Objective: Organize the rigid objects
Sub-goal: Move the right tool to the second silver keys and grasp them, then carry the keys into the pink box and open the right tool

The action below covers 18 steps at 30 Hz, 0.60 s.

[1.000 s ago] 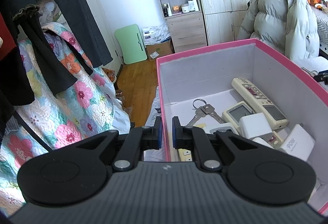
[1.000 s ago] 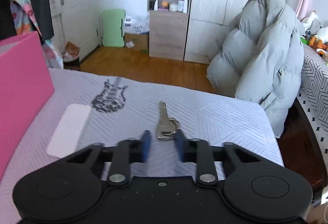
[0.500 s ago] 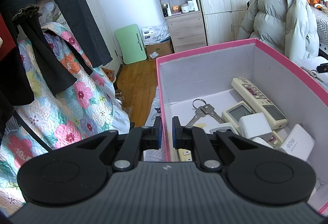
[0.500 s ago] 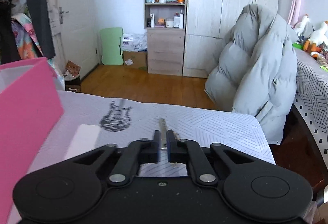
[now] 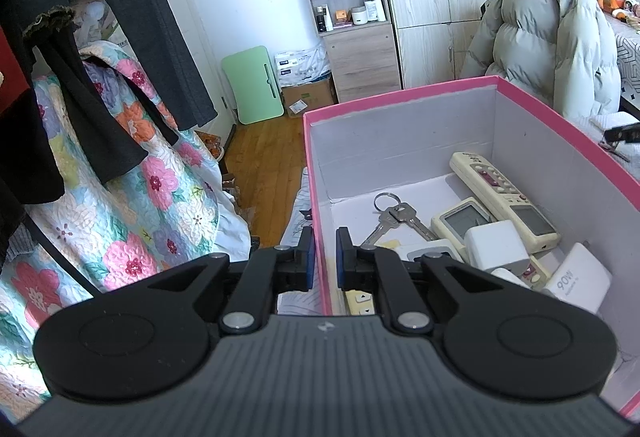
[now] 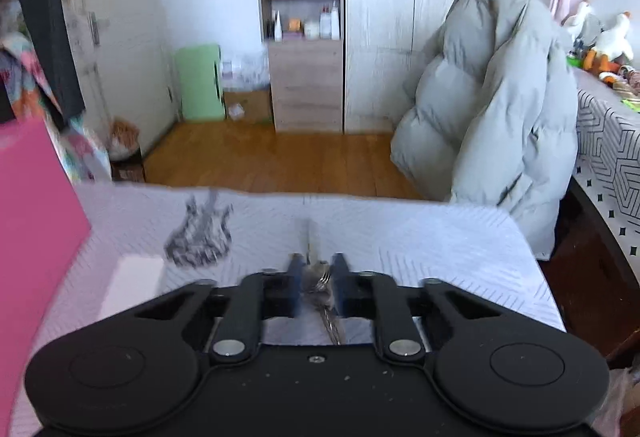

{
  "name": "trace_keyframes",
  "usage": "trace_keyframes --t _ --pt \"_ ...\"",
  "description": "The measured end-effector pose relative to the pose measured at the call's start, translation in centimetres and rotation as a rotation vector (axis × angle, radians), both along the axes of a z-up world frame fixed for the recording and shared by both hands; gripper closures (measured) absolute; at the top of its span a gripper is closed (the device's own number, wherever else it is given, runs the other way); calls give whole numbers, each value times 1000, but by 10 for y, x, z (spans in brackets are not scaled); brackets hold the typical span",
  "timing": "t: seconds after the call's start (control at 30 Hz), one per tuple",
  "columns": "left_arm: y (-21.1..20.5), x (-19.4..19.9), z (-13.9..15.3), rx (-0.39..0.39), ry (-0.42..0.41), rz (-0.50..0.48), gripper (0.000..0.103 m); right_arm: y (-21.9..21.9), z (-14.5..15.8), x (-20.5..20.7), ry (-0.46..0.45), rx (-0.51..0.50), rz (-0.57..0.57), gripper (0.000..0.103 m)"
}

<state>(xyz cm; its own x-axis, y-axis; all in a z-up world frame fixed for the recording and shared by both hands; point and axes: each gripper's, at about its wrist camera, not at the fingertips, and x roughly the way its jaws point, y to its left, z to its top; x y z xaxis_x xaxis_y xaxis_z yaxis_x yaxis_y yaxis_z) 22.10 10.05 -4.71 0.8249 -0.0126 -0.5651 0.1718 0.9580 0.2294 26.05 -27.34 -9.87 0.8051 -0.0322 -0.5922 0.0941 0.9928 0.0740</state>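
The left gripper (image 5: 323, 257) pinches the near wall of the pink box (image 5: 400, 101), which holds keys (image 5: 394, 215), remotes (image 5: 504, 197) and chargers (image 5: 496, 243). The right gripper (image 6: 317, 279), jaws just closed, clamps a key (image 6: 318, 277) over the white cloth (image 6: 420, 233), beside the box.

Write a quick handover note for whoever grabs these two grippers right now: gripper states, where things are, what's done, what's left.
Left gripper: shut on the near wall of the pink box.
Right gripper: jaws just closed on the key, which is above the bed cover.
Done: remotes, chargers and a key ring lie in the box.
Left: drop this key in; then the white flat item beside the box.
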Motion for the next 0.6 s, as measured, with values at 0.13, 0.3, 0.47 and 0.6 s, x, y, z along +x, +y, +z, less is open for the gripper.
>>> trace_keyframes --t 0.13,0.3,0.47,0.6 --pt "0 0 -1 0 0 2 95 -2 12 -10 -32 35 -5 94" --pt "-2 0 -1 10 0 2 95 3 31 -28 -93 101 6 94" --pt "-2 0 -1 12 0 2 95 19 63 -43 -143 91 12 94" --pt "-1 -1 -1 8 0 0 95 35 98 -54 -190 113 77 94"
